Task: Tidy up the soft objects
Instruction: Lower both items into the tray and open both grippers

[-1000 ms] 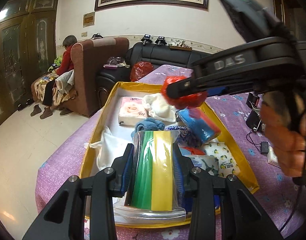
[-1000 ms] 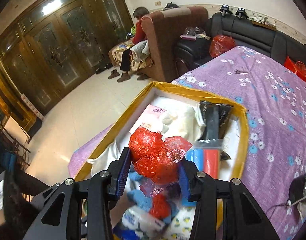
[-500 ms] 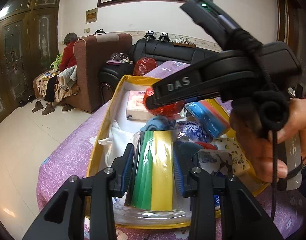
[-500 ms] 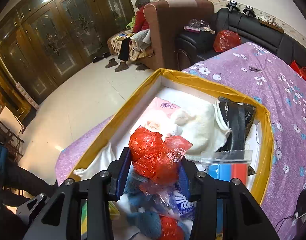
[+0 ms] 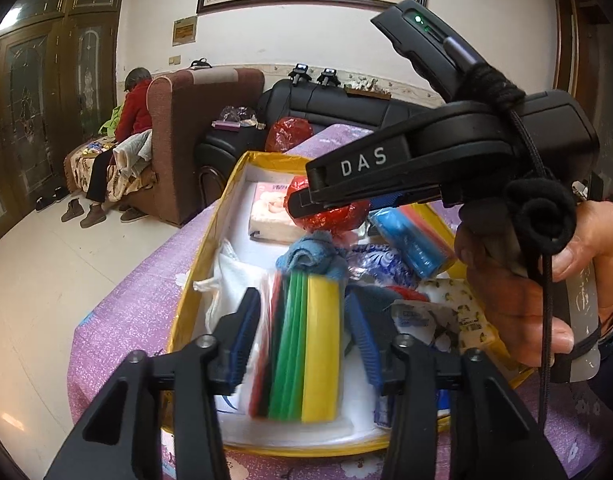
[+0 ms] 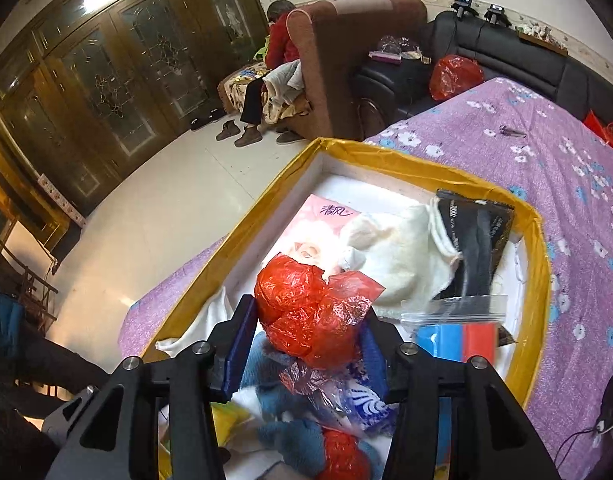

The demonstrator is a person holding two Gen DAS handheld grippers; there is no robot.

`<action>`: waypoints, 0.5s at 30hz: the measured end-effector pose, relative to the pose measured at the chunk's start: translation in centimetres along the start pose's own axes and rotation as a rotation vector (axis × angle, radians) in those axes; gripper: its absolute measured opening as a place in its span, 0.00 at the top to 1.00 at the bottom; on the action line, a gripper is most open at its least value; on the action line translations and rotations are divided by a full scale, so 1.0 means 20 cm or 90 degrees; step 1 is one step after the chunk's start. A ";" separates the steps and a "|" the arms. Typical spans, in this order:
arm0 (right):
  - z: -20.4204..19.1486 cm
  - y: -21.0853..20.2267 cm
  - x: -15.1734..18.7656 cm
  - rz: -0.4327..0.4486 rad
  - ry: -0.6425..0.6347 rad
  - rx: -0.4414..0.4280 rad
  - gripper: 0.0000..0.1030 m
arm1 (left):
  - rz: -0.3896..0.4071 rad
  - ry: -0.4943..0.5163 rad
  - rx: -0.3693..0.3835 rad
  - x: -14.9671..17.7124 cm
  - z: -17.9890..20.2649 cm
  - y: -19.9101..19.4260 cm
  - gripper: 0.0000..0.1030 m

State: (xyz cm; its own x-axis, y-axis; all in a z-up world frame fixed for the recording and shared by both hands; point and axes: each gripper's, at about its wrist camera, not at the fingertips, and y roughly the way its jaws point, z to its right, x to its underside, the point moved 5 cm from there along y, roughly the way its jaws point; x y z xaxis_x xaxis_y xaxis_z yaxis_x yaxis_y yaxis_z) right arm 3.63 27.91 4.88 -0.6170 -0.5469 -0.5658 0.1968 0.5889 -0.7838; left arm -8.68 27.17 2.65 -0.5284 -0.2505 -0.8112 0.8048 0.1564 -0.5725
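Note:
My left gripper (image 5: pixel 304 320) hangs over the near end of a yellow-rimmed box (image 5: pixel 226 184). Its jaws are opening. A green and yellow pack (image 5: pixel 306 344) in a clear bag stands blurred between them, with a gap at each pad. My right gripper (image 6: pixel 306 328) is over the middle of the box (image 6: pixel 386 152). Its jaws are also opening, and the crumpled red plastic bag (image 6: pixel 306 312) still fills the space between the pads. The left wrist view shows that bag (image 5: pixel 330 212) hanging under the right gripper's fingers, above the other items.
The box holds a pink tissue pack (image 6: pixel 326 220), a white fluffy cloth (image 6: pixel 398 256), a black pack (image 6: pixel 478 232), a blue and red pack (image 6: pixel 454 336) and a blue cloth (image 5: pixel 310 252). It sits on a purple floral cover (image 6: pixel 546 160). A seated person (image 5: pixel 134 100) is on an armchair beyond.
My left jaws have spread off the green and yellow pack, which now sits loose and blurred. The right gripper has come lower over the box, with the red bag still in it.

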 end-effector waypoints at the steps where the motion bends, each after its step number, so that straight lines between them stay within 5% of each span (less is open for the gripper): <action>1: 0.00 -0.02 0.00 0.004 -0.002 -0.002 0.46 | 0.005 -0.001 0.001 -0.01 0.00 -0.01 0.47; 15: 0.03 -0.25 0.05 0.048 0.007 -0.036 0.40 | 0.021 0.020 -0.004 -0.04 0.10 -0.08 0.46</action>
State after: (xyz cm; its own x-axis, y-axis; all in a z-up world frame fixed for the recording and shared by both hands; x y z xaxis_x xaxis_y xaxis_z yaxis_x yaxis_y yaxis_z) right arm 2.57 24.01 8.11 -0.6109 -0.4932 -0.6193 0.1997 0.6610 -0.7234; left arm -9.02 25.28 4.49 -0.5095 -0.2141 -0.8334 0.8205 0.1708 -0.5455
